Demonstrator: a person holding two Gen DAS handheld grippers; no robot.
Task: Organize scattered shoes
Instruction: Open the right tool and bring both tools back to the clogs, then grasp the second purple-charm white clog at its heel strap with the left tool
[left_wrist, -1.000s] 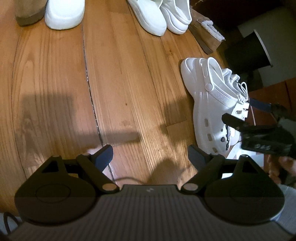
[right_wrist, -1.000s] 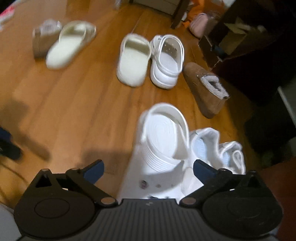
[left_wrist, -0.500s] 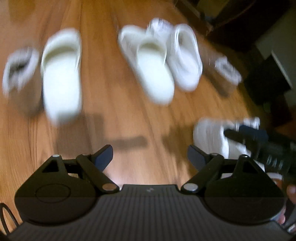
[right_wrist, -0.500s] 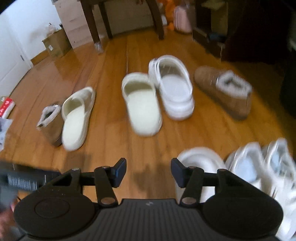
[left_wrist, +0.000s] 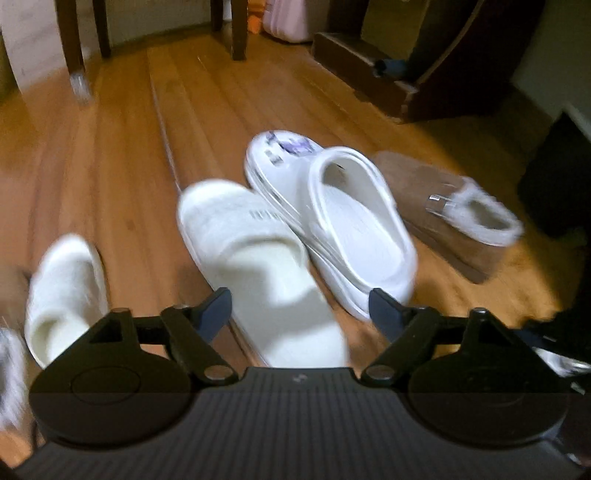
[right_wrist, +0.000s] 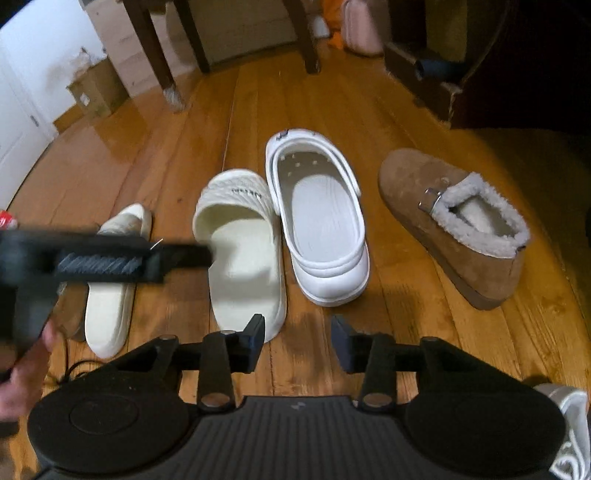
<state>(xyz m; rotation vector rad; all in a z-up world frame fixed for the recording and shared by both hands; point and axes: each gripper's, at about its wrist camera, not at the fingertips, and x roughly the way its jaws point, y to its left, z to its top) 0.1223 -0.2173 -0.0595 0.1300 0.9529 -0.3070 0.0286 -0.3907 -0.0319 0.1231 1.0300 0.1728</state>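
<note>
Shoes lie on the wooden floor. A cream slide (right_wrist: 240, 243) and a white clog (right_wrist: 321, 225) sit side by side in the middle; they also show in the left wrist view, slide (left_wrist: 258, 266) and clog (left_wrist: 343, 221). A brown fleece-lined slipper (right_wrist: 458, 221) lies to the right, also in the left wrist view (left_wrist: 454, 218). A second cream slide (right_wrist: 110, 288) lies at the left, also in the left wrist view (left_wrist: 62, 295). My left gripper (left_wrist: 299, 310) is open and empty above the middle slide. My right gripper (right_wrist: 297, 336) is partly open and empty, just short of the slide and clog.
Dark table legs (right_wrist: 151, 55) stand at the back, with a cardboard box (right_wrist: 98, 90) at the back left. Dark furniture (right_wrist: 461, 66) lines the right side. A white sneaker (right_wrist: 569, 432) shows at the bottom right edge. The left gripper's body (right_wrist: 92, 254) crosses the right wrist view.
Both grippers have swung up and forward from the clog and sneaker at the right toward the middle row of shoes. The right gripper's jaws have narrowed from wide open.
</note>
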